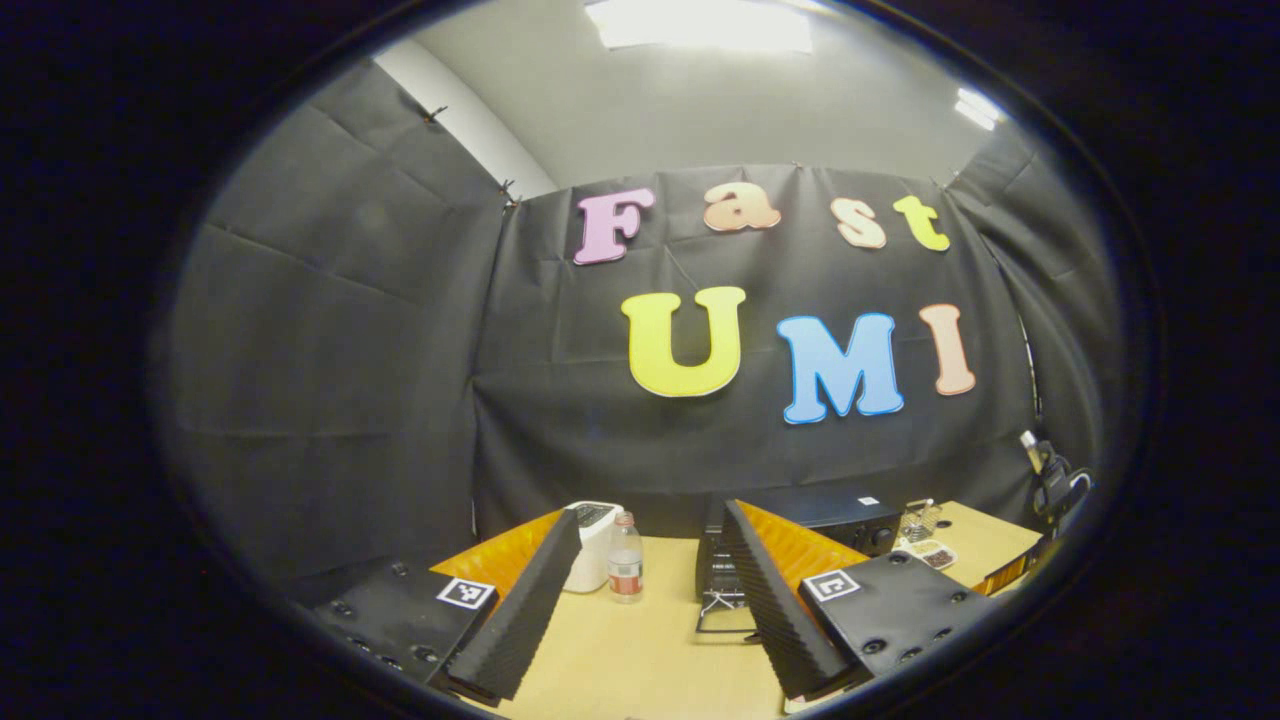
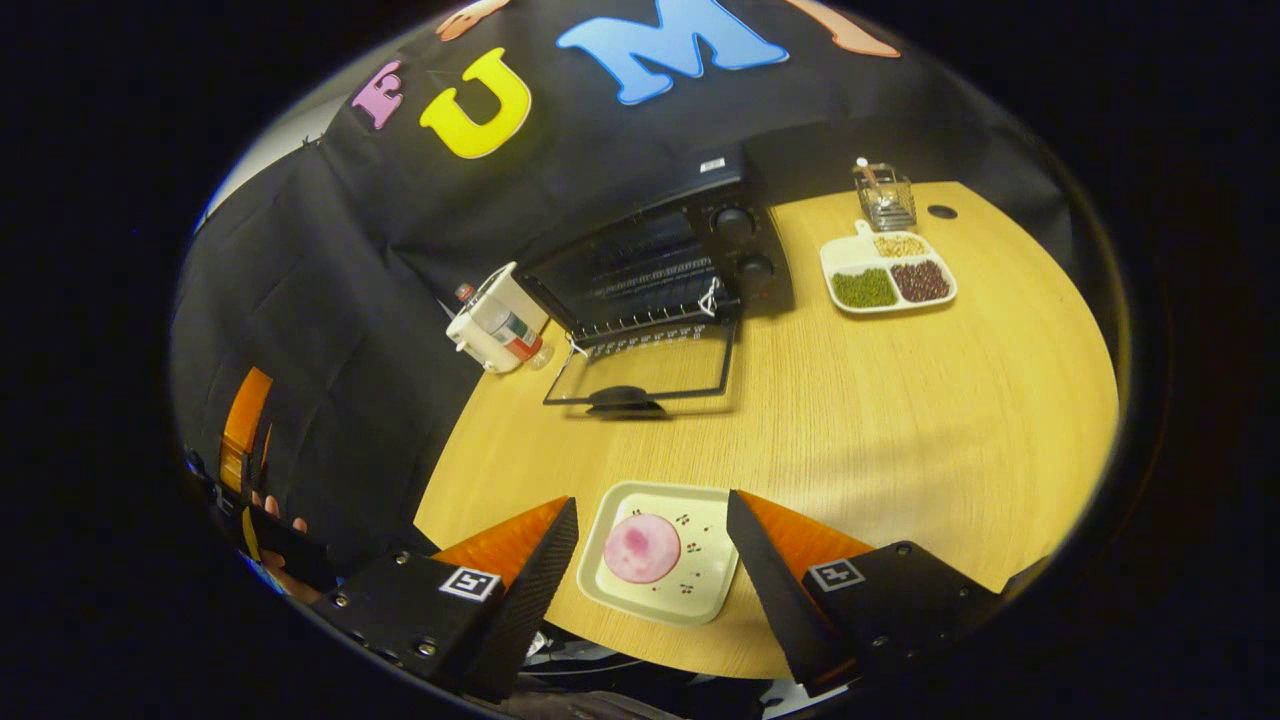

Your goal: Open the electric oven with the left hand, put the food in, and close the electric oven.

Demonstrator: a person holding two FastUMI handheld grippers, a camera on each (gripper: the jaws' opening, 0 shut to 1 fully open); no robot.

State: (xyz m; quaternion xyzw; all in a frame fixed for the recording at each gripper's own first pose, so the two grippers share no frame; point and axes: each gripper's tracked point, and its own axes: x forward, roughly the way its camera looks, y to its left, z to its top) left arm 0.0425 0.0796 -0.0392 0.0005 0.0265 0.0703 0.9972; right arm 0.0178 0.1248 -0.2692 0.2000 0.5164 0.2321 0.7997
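- Electric oven [image 2: 655,270] stands open, door [image 2: 640,372] flat on the table [image 2: 900,420].
- Square plate [image 2: 660,552] holds a pink round food [image 2: 642,548].
- Divided tray [image 2: 887,275] holds green, dark and pale beans.
- Right gripper [image 2: 652,545] wide, straddling the plate; left gripper [image 1: 650,590] wide, empty.

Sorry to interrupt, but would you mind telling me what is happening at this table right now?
A person is loading food into an oven with two handheld grippers. The oven door is already folded down open. The right gripper is open on either side of a plate with a pink round of food. The left gripper is open, holding nothing.

Left level, right overhead; shared oven [image 1: 800,540] [image 2: 660,270].
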